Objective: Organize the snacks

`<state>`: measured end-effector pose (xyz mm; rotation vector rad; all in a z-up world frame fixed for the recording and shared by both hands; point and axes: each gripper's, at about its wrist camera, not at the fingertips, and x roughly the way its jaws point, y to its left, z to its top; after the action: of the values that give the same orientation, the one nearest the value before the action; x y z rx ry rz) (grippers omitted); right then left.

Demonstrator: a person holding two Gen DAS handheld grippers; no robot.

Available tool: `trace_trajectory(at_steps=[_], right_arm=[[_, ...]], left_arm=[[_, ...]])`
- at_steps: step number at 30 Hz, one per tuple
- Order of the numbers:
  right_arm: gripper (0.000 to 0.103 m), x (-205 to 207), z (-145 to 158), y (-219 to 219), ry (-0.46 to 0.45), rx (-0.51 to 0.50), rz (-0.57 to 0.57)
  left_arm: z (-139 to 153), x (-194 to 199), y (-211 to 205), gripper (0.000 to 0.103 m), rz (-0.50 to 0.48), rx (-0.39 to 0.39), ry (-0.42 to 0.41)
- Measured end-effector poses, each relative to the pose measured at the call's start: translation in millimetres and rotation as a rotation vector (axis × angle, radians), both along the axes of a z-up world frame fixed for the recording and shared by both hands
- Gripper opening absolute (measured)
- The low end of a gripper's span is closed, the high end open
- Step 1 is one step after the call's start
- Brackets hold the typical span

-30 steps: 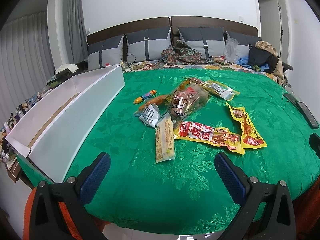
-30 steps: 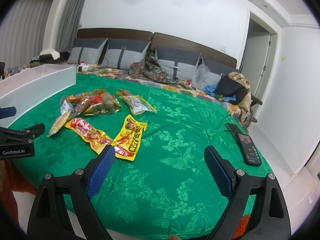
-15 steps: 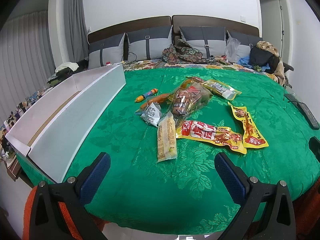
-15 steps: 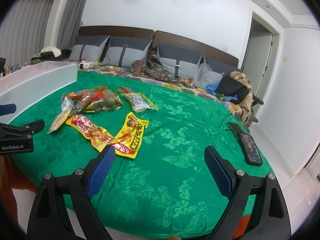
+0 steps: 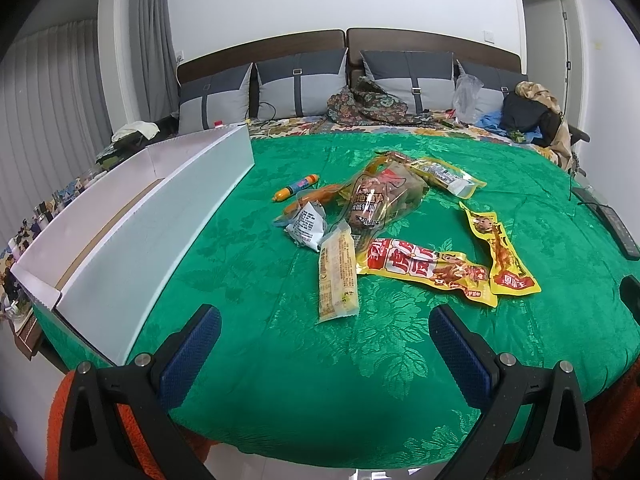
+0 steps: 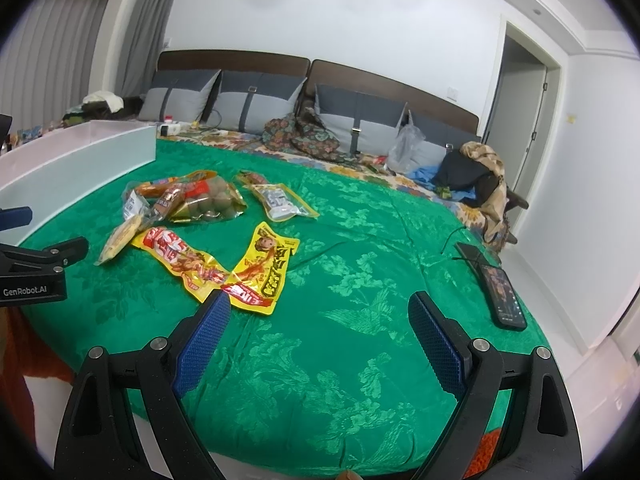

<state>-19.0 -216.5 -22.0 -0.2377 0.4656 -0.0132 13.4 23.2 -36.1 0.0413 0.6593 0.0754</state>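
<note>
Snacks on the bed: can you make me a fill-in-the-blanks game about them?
1. The snacks lie on a ____ bedspread.
2. The long white box holds ____ snacks so far.
3. Both the left gripper and the right gripper are ____.
4. The phone lies near the bed's ____ edge.

Missing words: green; no; open; right

Snack packets [image 5: 384, 232] heaped mid-bedspread; white box [image 5: 132, 216] alongside

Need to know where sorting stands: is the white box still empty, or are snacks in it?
Empty as far as visible: the white box shows only bare floor, and the snack packets lie on the green bedspread.
</note>
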Motion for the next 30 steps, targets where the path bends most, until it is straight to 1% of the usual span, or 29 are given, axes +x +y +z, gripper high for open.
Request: trace_trajectory(at_steps=[30], right_arm=[[0.093, 1.2, -4.6, 0.3, 0.011, 0.001, 0.001]], left_arm=[[-3.3, 1.8, 3.8, 0.103, 0.009, -0.004, 0.01]])
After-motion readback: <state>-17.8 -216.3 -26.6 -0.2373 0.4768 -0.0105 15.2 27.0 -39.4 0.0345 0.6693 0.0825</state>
